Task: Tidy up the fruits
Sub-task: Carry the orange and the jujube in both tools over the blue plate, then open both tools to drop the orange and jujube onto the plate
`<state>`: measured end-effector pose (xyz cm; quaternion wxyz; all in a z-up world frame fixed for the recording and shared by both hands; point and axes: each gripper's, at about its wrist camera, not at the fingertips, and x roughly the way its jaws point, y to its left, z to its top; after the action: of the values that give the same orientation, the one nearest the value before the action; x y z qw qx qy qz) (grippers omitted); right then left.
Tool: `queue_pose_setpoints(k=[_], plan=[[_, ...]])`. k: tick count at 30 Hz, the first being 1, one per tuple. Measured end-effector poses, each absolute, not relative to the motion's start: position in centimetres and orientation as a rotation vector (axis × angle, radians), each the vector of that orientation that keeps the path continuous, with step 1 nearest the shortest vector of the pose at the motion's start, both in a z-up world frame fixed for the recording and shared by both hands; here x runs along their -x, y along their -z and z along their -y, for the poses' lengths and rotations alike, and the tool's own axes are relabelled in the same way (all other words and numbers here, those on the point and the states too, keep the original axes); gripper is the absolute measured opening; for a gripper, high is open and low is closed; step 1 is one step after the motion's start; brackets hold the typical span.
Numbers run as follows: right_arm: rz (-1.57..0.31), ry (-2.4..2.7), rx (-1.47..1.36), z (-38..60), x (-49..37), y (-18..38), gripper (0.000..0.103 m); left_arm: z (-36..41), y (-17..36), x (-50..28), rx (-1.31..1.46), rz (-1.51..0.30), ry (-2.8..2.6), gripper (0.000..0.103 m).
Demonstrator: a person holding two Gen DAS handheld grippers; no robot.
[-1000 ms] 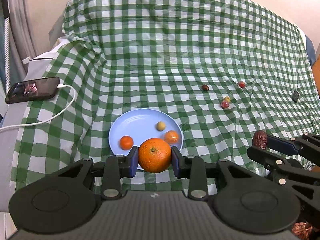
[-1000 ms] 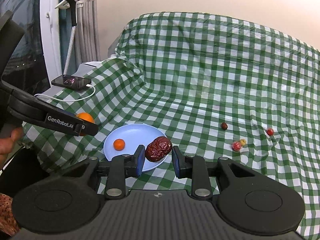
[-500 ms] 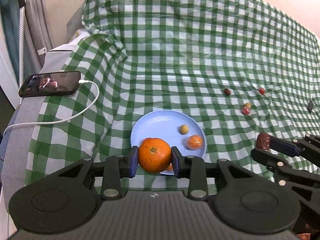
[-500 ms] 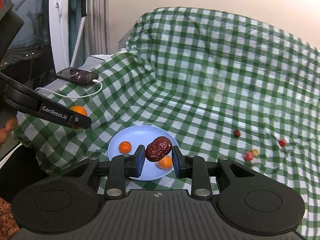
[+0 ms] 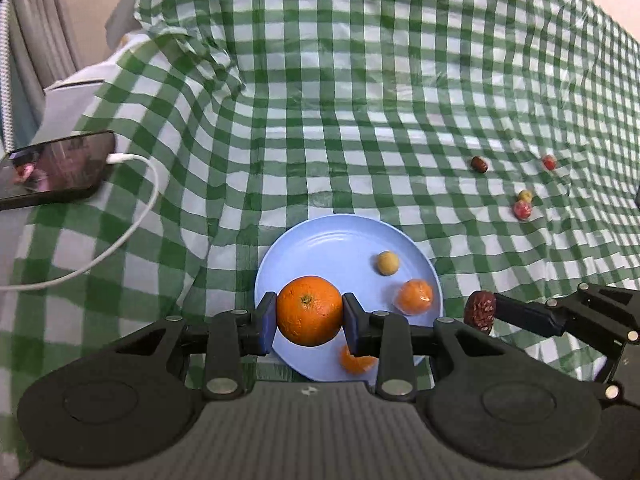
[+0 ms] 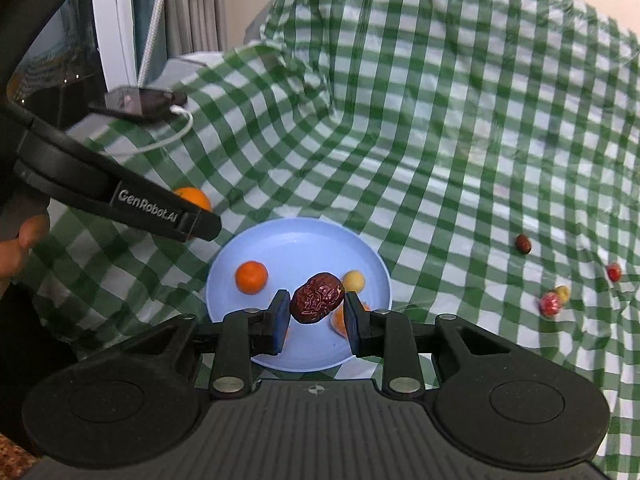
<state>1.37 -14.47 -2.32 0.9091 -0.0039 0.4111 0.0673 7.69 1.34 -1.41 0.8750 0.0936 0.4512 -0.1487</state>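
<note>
Both grippers now lower, nearer blue plate [image 5: 304, 240]. We see left gripper [image 5: 309, 316] clamped on orange [image 5: 309, 310], right gripper [image 6: 316, 309] clamped on red date [image 6: 317, 298], both above plate.

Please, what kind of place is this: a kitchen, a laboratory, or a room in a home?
Most likely a room in a home. A green checked cloth is draped over soft furniture, a phone charges on a white cable, and curtains hang beside a window.

oranges [image 5: 309, 310] – 3 | dates [image 6: 317, 298] – 2 | small fruits [image 5: 387, 263] – 4 | plate [image 5: 320, 240] – 1 | phone [image 5: 56, 168] – 1
</note>
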Motion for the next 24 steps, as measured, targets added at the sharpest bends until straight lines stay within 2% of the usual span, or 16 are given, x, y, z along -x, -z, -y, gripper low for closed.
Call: queue_pose_setpoints(k=[17,19,20,21,22,23,24], plan=[[-0.980,-0.162,0.024,14.5,-6.6,9.4,0.031,1.4,9.1,-14.6,-0.285,-1.018,0.312,0.039],[-0.988,-0.167,0.023,14.6,-7.1,9.9,0.031,1.5,9.4,-14.9,-0.285,-1.013,0.325,0.062],[-0.996,-0.173,0.024,14.7,-7.3,10.2,0.032,1.5,9.4,-15.0,-0.287,-1.004,0.321,0.085],[-0.998,-0.179,0.025,14.7,-7.5,10.4,0.037,1.4,9.3,-15.0,-0.284,-0.979,0.313,0.097],[-0.995,-0.187,0.033,14.6,-7.6,10.4,0.043,1.4,9.0,-14.9,-0.283,-0.954,0.308,0.100],[-0.992,-0.199,0.038,14.6,-7.7,10.3,0.057,1.4,8.6,-14.7,-0.286,-0.941,0.311,0.103],[-1.000,-0.196,0.038,14.5,-7.7,10.2,0.066,1.4,8.3,-14.6,-0.288,-0.936,0.318,0.102]])
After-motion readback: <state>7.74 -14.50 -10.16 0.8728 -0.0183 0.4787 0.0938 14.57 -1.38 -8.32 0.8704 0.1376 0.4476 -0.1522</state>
